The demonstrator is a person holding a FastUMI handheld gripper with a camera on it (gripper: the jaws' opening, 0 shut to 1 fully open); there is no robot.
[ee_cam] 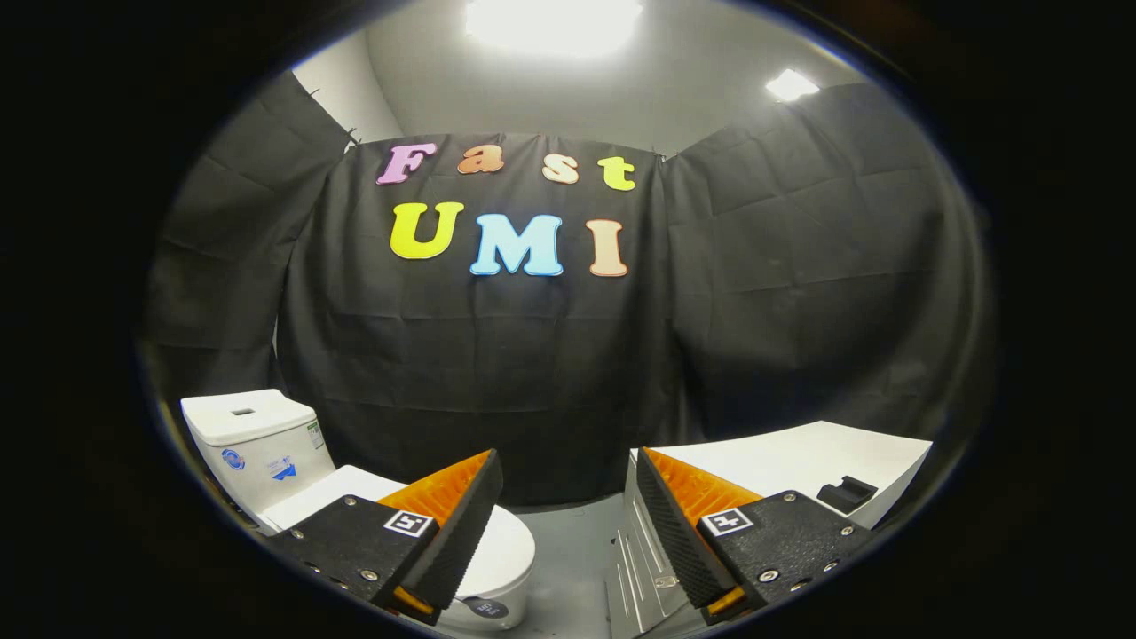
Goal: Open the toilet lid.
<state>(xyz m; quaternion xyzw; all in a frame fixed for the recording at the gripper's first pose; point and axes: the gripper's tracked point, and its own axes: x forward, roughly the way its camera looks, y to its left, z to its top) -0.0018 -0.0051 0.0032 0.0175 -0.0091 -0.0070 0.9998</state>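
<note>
A white toilet stands low on the left, with its tank [253, 444] against the black cloth wall. Its lid [506, 550] lies flat and closed over the bowl, partly hidden behind my left finger [453, 524]. My gripper [568, 466] is open, its fingers spread wide with nothing between them. It hovers above and in front of the toilet, and the lid sits below and beyond the left finger. The right finger [679, 524] is over the edge of a white counter.
A white counter [799, 466] stands on the right, with a small black holder [845, 493] on top and a metal panel [639, 568] on its side. Grey floor [568, 550] shows between toilet and counter. Black cloth walls close the booth.
</note>
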